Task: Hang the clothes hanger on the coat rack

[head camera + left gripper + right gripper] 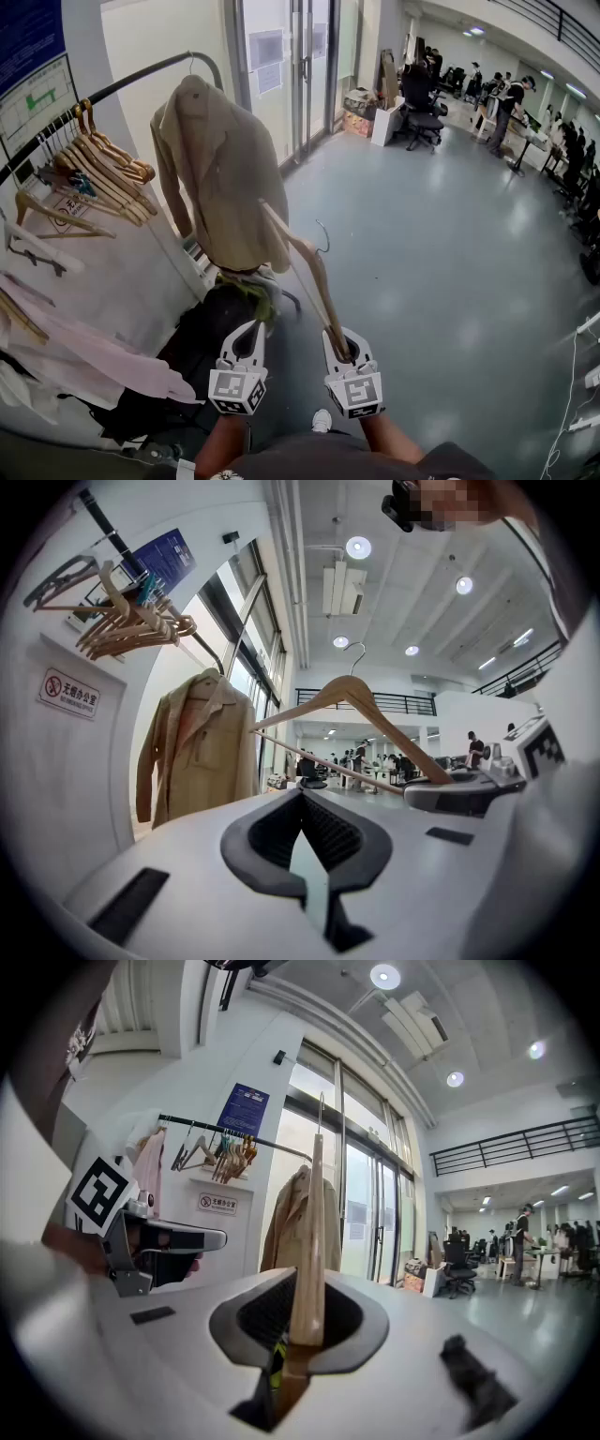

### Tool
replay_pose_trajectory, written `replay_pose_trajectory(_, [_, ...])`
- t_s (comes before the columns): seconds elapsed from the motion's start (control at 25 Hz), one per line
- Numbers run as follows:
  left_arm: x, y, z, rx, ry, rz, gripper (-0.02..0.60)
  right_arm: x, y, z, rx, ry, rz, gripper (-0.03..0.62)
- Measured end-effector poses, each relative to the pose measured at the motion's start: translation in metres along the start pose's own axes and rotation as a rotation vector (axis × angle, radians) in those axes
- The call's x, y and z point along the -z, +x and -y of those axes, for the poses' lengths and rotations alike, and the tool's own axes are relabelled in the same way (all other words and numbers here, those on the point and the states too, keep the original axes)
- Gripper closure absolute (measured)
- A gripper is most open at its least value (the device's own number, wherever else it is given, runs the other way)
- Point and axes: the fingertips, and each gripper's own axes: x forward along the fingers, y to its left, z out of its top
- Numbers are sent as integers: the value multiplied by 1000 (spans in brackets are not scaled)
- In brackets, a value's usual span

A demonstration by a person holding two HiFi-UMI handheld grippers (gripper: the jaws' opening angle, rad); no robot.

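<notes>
Grey polished floor, open office hall, glass doors behind. Head view: the coat rack's dark metal rail (141, 77) curves along the left wall. It carries a bunch of wooden hangers (103, 169) and a beige jacket (220, 178). The right tongs (349, 361) clench one shoulder end of the clothes hanger (305, 258), which is pale wood, smooth and slim. Its long axis runs up and away from the tongs, with the wire hook (323, 234) off its middle. The rail lies up and left of that hook, well apart, beyond the jacket. The left tongs (246, 352) sit just beside the right pair, on the rack side.

Left gripper view: ribbed dark pads stand slightly apart with only floor showing through the slit, so nothing is gripped. The hanger crosses ahead, off to the right, with the rail high on the left.

Right gripper view: the pads press on the wooden arm, which stands edge-on straight ahead. The rail is a thin dark bar behind it. Judgement: the right hand must carry the hook up and left.
</notes>
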Motion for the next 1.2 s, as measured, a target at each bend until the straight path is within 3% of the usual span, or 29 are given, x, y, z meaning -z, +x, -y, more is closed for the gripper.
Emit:
replay_pose_trajectory(0.12, [2,16,-7,-45,0,-11,580,0,16,20,-10,-5,-9,549])
replay_pose_trajectory(0.36, [-1,32,-14,-122,7,-17,580,7,50,34,-118,12,-16,549])
replay_pose_trajectory(0.88, [-8,43,-102,-258,19,-8,580,-5,167,-1,-281,34,-37,549])
replay_pose_trajectory(1.2, [-26,37,-168,-313,12,33,580,-45,246,-34,-352,9,-23,549])
